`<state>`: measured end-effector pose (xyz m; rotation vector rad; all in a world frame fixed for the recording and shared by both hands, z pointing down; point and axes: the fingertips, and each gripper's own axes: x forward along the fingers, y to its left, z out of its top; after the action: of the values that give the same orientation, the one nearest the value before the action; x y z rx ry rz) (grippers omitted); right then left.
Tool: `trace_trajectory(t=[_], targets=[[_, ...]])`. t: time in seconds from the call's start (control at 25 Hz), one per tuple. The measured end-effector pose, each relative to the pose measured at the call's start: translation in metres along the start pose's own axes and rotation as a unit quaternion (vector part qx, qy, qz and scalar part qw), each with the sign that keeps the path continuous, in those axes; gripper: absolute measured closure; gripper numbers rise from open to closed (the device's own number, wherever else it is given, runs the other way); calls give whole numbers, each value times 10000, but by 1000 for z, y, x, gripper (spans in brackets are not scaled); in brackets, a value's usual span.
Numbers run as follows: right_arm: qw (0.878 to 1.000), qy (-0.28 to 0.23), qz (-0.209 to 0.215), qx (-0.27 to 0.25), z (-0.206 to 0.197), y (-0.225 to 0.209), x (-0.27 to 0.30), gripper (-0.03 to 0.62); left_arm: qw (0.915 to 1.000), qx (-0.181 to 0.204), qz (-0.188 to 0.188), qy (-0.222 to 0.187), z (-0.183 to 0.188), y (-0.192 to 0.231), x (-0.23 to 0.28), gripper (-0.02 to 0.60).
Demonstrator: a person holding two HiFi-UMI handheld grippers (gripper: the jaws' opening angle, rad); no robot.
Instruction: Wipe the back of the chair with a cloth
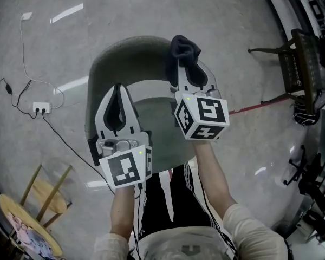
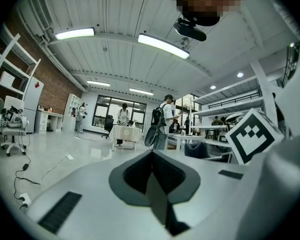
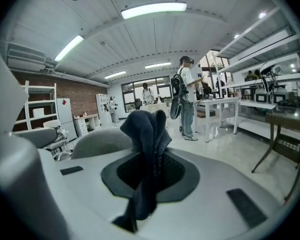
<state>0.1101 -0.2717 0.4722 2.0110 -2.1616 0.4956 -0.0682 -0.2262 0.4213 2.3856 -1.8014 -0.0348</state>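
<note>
A grey-green chair (image 1: 124,58) stands below me, its curved back on the far side of the seat. My right gripper (image 1: 185,64) is shut on a dark cloth (image 1: 183,50), which bunches out past the fingertips at the right end of the chair back. In the right gripper view the dark cloth (image 3: 146,134) stands up between the closed jaws, with the chair back (image 3: 97,141) to its left. My left gripper (image 1: 119,93) hovers over the seat's left side, jaws shut with nothing between them; the left gripper (image 2: 152,156) points out across the room.
A white power strip (image 1: 41,109) with cables lies on the glossy floor at left. A wooden stool (image 1: 35,199) is at lower left, a dark metal chair (image 1: 303,69) at right. People (image 2: 165,121) and tables stand far across the room.
</note>
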Motion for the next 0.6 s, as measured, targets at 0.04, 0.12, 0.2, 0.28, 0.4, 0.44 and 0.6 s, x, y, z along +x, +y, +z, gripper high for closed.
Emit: trace_trajectory(t=[0.04,0.12,0.2,0.28,0.4,0.44,0.6], targets=[[10000,-16,-6,-36,1,0,-1,537,10000,0,26,3,-1,1,-1,566],[9998,-87,45,-191,2,6,-5,537,9999,-13,108,12,-4,5,-4,566],[9988,-185,260,-365,3,20,-12,537,9997,-36,241,44,-10,13,-10,566],[9967,-251,617,-463,1,44,-17,537,9991,-26,413,82,-16,25,-18,565],[9888,-263,1369,-525,-13,91,-17,537,9975,11,694,153,-29,47,-33,565],[9843,-228,1668,-531,-23,110,-17,537,9966,17,797,188,-34,56,-39,565],[9616,-47,2682,-587,-65,191,-16,537,9921,76,1203,340,-53,92,-67,565]])
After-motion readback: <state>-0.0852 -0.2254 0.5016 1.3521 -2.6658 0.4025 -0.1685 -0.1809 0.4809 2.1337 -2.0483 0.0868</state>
